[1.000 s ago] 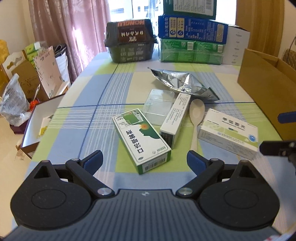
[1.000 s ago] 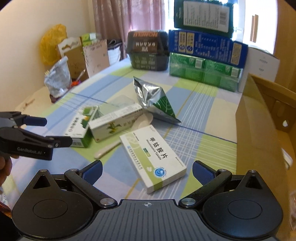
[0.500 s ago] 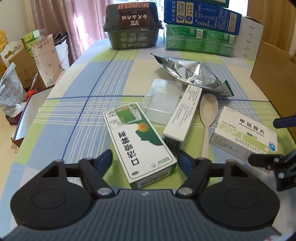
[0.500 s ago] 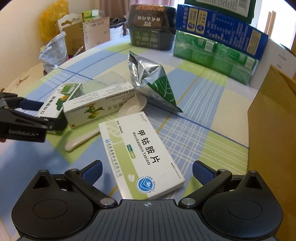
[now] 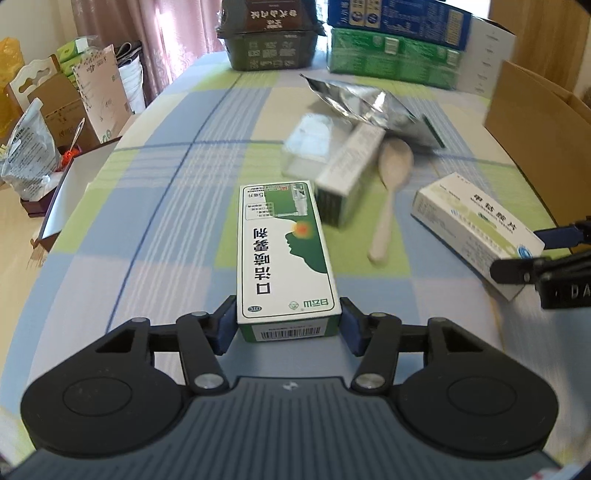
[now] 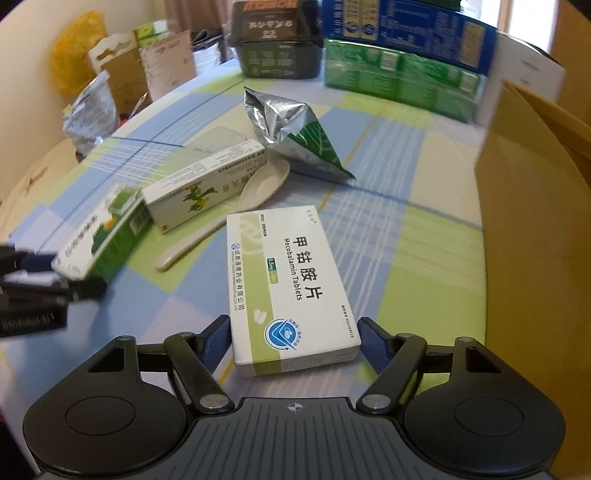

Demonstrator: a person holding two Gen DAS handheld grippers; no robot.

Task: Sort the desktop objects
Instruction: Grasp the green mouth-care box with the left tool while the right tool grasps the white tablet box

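Two boxes bracketed: left gripper (image 5: 288, 325) pinching green box (image 5: 284, 251), right gripper (image 6: 295, 341) spread beside white box (image 6: 291, 288); square the hold, then lift level.

The white tablet box (image 6: 291, 291) is showing "Mecobalamin Tablets" beside "甲钴胺片". The green-and-white box (image 5: 286, 254) is displaying "口洁喷雾剂" and a barcode on its near end. The dark box (image 6: 275, 22) at the back is reading "HONGLU", partly cut off.
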